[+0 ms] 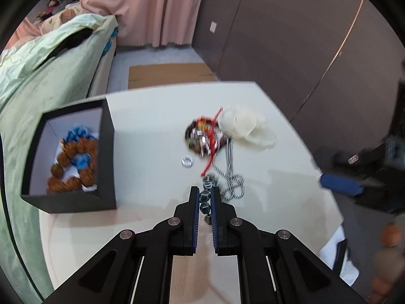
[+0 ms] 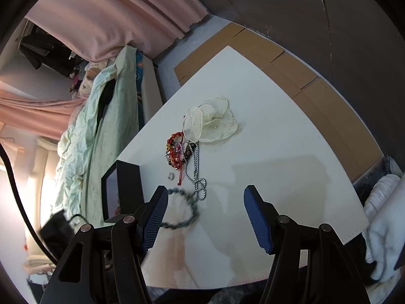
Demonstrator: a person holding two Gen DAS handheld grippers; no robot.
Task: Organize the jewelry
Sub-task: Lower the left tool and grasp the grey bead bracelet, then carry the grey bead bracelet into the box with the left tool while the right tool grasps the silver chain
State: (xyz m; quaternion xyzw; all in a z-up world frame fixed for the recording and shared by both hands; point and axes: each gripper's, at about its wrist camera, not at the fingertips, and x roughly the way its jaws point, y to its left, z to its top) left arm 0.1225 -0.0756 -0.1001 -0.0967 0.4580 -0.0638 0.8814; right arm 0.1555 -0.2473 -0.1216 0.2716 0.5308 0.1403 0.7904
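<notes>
My left gripper (image 1: 205, 195) is shut on a dark grey-blue bead bracelet (image 1: 204, 197), held just above the white table (image 1: 152, 131); the bracelet shows blurred in the right wrist view (image 2: 188, 215). A black box (image 1: 106, 177) at the left holds a brown bead bracelet with blue tassels (image 1: 73, 167). A pile of red and mixed bead bracelets (image 1: 202, 139), a silver chain (image 1: 230, 174), a small clear ring (image 1: 186, 161) and a cream organza pouch (image 1: 243, 126) lie on the table ahead. My right gripper (image 2: 205, 195) is open and empty above the table's near side.
A bed with a green quilt (image 1: 38, 88) borders the table's left. Pink curtains (image 1: 141, 5) hang behind. Cardboard (image 2: 291, 60) lies on the floor beyond the table. White cloth (image 2: 384, 215) sits at the right.
</notes>
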